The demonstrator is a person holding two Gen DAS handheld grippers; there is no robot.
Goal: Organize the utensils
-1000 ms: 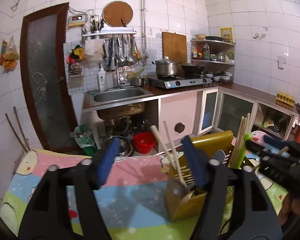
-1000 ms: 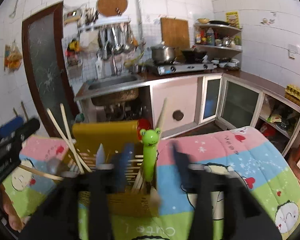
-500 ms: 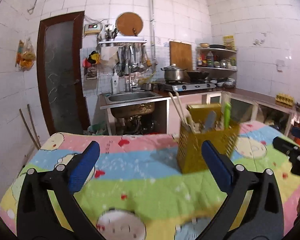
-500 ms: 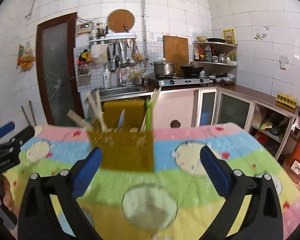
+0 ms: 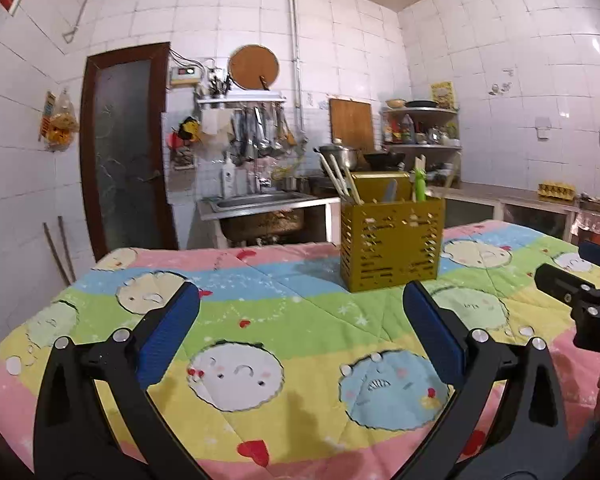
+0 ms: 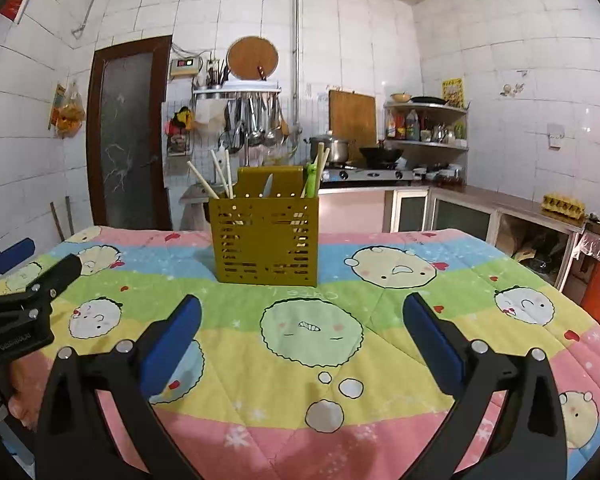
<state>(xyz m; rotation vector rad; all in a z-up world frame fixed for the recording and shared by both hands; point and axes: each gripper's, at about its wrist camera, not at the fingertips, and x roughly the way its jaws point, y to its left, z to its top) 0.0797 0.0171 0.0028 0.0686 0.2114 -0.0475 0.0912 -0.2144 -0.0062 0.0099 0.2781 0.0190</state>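
The setting was a white-tiled kitchen; a cartoon-print quilt (image 5: 284, 312) in pink, blue, green and yellow bands covered the work surface.

Left wrist view: a sink (image 5: 260, 204) stood against the far wall beside a brown door (image 5: 126, 148), with ladles hanging from a rack above it. The yellow slotted utensil holder (image 5: 392, 240) stood upright on the quilt, ahead and to the right of centre. It held wooden chopsticks (image 5: 340, 184), a knife (image 5: 390, 191) and a green frog-headed utensil (image 5: 420, 182). The left gripper (image 5: 300, 312) stood wide apart with nothing between its blue pads (image 5: 168, 332), well short of the holder. The right gripper (image 5: 580, 280) entered at the right edge.

Right wrist view: a gas stove (image 6: 368, 174) with a pot and a wok sat on the counter behind. The utensil holder (image 6: 266, 240) stood ahead, slightly left of centre, with chopsticks (image 6: 220, 178) leaning left, the knife (image 6: 268, 186) in the middle and the frog-headed utensil (image 6: 311, 180) at right. The right gripper (image 6: 300, 312) was likewise spread wide and empty, clear of the holder. The left gripper (image 6: 36, 268) showed at the left edge.
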